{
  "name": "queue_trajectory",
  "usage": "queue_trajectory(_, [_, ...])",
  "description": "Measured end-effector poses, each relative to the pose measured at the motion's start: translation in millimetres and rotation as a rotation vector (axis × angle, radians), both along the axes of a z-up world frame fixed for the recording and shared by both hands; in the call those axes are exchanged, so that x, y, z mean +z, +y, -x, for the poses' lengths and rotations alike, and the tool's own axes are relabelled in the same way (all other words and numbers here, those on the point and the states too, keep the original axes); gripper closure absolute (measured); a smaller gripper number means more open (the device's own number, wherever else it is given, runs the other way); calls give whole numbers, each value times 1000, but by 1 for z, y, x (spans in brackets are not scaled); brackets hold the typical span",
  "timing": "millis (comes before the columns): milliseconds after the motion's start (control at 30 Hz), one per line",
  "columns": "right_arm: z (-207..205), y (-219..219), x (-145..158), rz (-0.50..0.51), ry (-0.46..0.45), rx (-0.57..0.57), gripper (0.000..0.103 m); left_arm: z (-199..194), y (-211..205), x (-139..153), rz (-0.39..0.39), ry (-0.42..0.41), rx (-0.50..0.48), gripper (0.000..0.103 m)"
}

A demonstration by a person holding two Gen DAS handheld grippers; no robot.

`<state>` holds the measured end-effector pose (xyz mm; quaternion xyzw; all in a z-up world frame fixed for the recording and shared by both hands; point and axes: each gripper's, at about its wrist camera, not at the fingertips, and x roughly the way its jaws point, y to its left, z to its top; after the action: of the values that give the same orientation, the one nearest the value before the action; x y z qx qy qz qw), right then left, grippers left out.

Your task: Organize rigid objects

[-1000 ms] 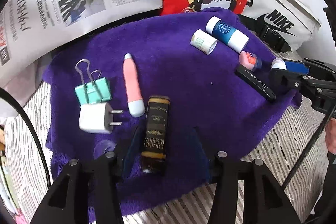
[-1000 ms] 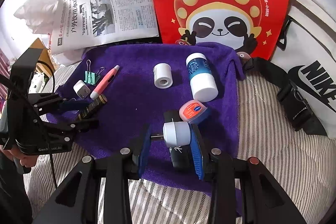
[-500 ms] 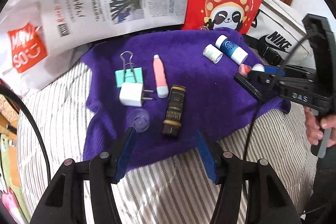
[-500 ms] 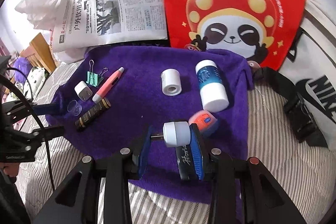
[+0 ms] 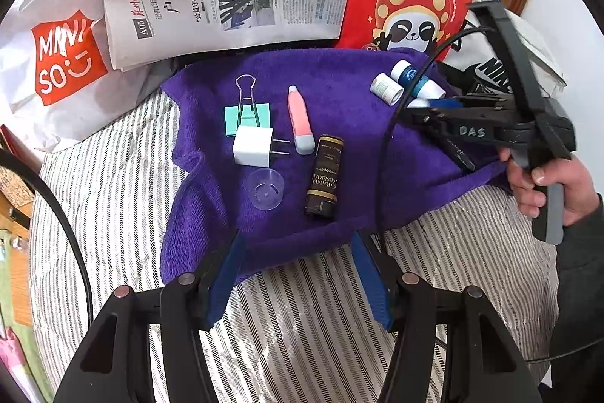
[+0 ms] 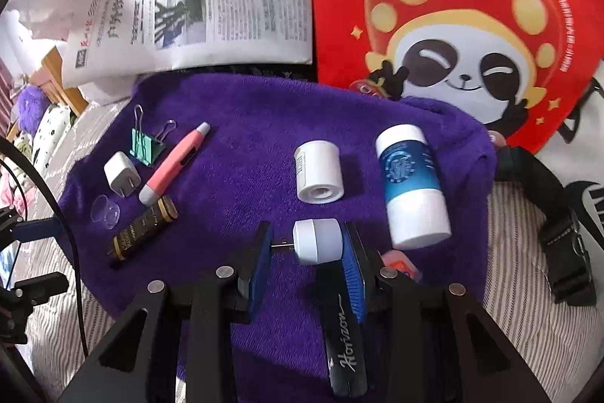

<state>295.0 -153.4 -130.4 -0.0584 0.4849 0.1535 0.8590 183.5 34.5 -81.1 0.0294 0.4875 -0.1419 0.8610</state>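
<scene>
Our right gripper [image 6: 307, 261] clamps a small white cylindrical plug-in device [image 6: 317, 241] by its ends, above the purple plush towel's [image 6: 245, 146] near edge. Our left gripper [image 5: 298, 274] hangs apart and empty over that edge; beyond lie a brown-gold tube [image 5: 325, 175] and a white charger [image 5: 252, 150].

The right tool [image 6: 306, 248] covers most of the red tin [image 6: 404, 267]. The black pen [image 6: 345, 346] runs under its blue pad. In the left view, that tool [image 5: 409, 110] hides part of the blue bottle [image 5: 413, 82]. The red bag [image 6: 472, 6] is cut off at the top.
</scene>
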Motion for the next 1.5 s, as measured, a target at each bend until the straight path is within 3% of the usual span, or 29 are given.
queue_trajectory(467, [-7, 6, -11, 29, 7, 1, 65, 2, 7, 3, 45, 9, 15, 43])
queue_trajectory(600, [-8, 4, -9, 4, 43, -6, 52, 5, 9, 4, 40, 23, 25, 43])
queue_trajectory(800, [8, -2, 12, -29, 47, -41, 42, 15, 12, 10, 51, 32, 55, 42])
queue_trajectory(1067, [66, -18, 60, -34, -45, -101, 16, 34, 3, 32, -19, -12, 114, 23])
queue_trajectory(1133, [84, -24, 70, -43, -59, -116, 15, 38, -2, 38, -30, -18, 116, 16])
queue_trajectory(1233, [104, -34, 82, -35, -80, -147, 11, 46, -11, 48, -42, -33, 122, 14])
queue_trajectory(1367, [136, -44, 93, -13, -107, -204, 0, 59, -27, 68, -65, -68, 146, 8])
queue_trajectory(1500, [157, -58, 99, -39, -91, -257, 0, 75, -42, 90, -49, -122, 153, 3])
